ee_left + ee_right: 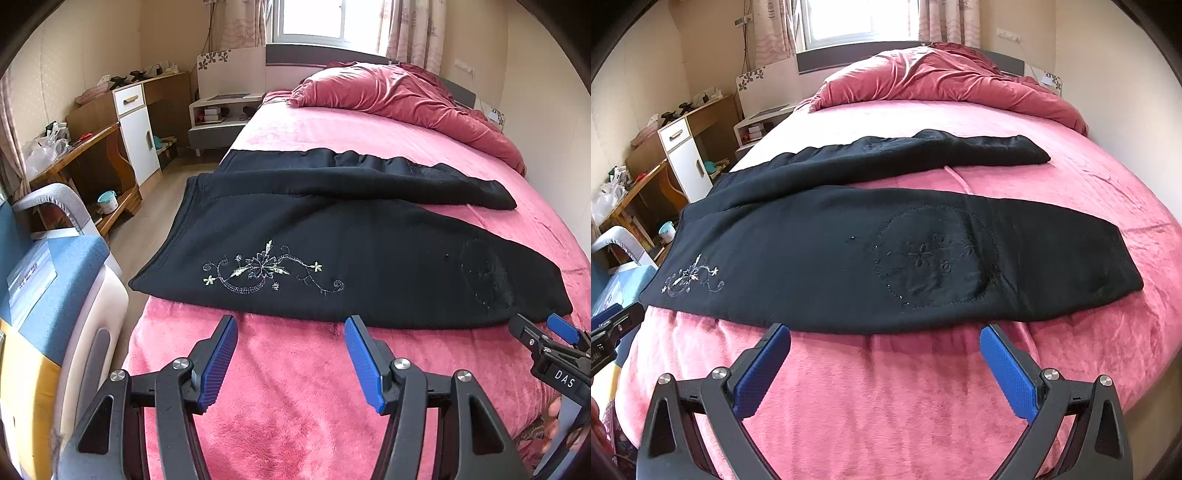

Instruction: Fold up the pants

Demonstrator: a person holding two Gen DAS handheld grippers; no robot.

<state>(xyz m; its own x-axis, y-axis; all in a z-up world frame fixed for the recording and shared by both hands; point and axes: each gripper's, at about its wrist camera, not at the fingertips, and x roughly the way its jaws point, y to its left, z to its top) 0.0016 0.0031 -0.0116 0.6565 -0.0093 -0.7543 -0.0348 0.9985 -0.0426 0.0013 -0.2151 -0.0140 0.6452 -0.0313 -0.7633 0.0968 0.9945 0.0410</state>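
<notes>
Presently the black pants (849,236) lie spread crosswise on the pink bed (886,406), legs apart, while the left gripper (291,354) and right gripper (884,365) hover spread and empty beside the near edge, evidently positioned for grasping it.

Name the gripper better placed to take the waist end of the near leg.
Left. The left gripper hovers open just short of the pants near the floral embroidery at the waist end; the right gripper faces the circular patch farther along.
</notes>
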